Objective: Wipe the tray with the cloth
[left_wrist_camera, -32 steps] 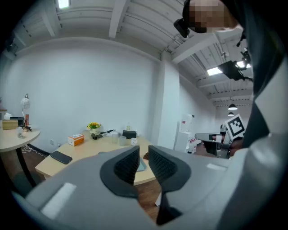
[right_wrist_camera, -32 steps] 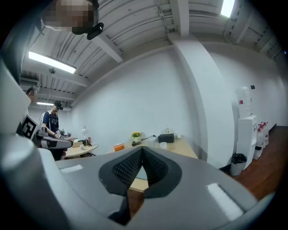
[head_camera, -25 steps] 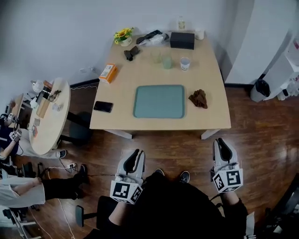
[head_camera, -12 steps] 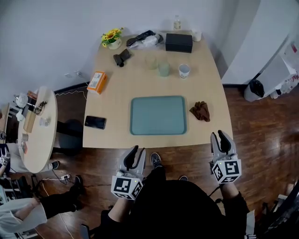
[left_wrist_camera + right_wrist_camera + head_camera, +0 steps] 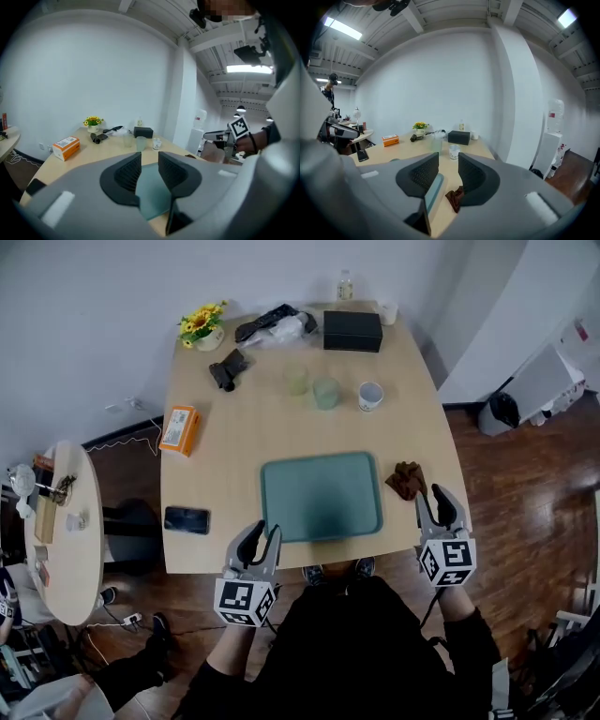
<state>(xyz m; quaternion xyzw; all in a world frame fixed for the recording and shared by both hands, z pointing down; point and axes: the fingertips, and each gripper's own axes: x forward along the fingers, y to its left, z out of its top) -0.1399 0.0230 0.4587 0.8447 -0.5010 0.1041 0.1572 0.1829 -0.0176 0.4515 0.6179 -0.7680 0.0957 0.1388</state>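
your left gripper [image 5: 261,533] at the table's [image 5: 211,484] near edge, jaws just been opening, half apart, empty. tray [image 5: 321,496] mid near edge, brown cloth [image 5: 406,480] just beside its right. right gripper [image 5: 437,502] near the cloth, opening too, empty.

I wore a black top [image 5: 356,652]. My left gripper [image 5: 262,534] and right gripper [image 5: 437,502] were grey, black-jawed, each carrying 1 black-and-white marker cube [image 5: 246,602].

Pale wooden rectangular table [image 5: 225,474] set against plain white wall [image 5: 84,315]. Around it, glossy dark brown plank floor [image 5: 525,493]; left of it, smaller round pale table [image 5: 80,549].
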